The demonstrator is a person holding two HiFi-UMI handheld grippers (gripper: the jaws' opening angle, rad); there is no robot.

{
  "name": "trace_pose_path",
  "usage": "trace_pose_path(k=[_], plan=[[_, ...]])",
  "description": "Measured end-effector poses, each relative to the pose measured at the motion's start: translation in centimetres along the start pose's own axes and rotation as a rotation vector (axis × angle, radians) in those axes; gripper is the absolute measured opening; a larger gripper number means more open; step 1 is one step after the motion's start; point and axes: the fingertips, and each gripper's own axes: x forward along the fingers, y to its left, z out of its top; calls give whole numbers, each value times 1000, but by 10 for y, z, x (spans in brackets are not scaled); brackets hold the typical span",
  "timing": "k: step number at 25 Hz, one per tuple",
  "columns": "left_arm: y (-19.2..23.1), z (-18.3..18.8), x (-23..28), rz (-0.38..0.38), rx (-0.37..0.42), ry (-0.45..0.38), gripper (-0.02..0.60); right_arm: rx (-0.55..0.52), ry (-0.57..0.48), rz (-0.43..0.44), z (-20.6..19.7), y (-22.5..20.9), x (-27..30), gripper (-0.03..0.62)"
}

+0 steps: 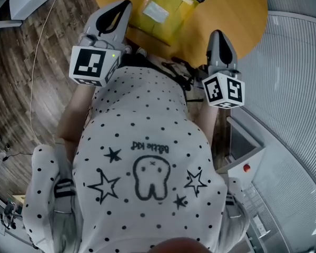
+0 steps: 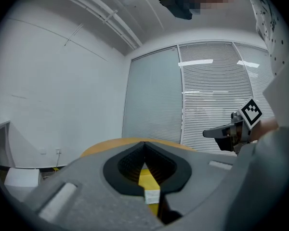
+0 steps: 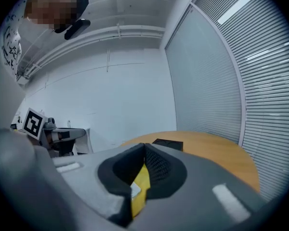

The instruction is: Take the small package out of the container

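Above the dotted white shirt (image 1: pixel 147 141), left tool (image 1: pixel 126 4) and right tool (image 1: pixel 217 34) are seen shut, empty; opening is advised before the yellow plastic package (image 1: pixel 166 7) is gripped.

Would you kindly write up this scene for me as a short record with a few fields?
surface: round wooden table
on it: yellow package with a white label; black flat item farther back
left gripper: jaws together, nothing held, next to the package in the head view
right gripper: jaws together, nothing held, at the table's near edge
person: dotted shirt
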Motion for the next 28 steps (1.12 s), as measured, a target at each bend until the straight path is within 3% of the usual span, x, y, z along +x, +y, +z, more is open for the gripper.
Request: trace_pose_path(k=[6,13,16,18,28], plan=[[-10,7,4,-37,30,-20,9,-34,-11,18,7,2,-1,5],[-19,14,9,-36,35,-24,9,-20,-32,-1,12,-7,-6,5],[-19,12,11,-37,40,-26,9,-10,-22,11,8,-6,-3,6],[-19,11,14,-39,43,-26,9,-7,-15,22,5,-6,-1,44],[-18,10,13,-26,33,-20,9,-26,-8,64,8,2,7,44]])
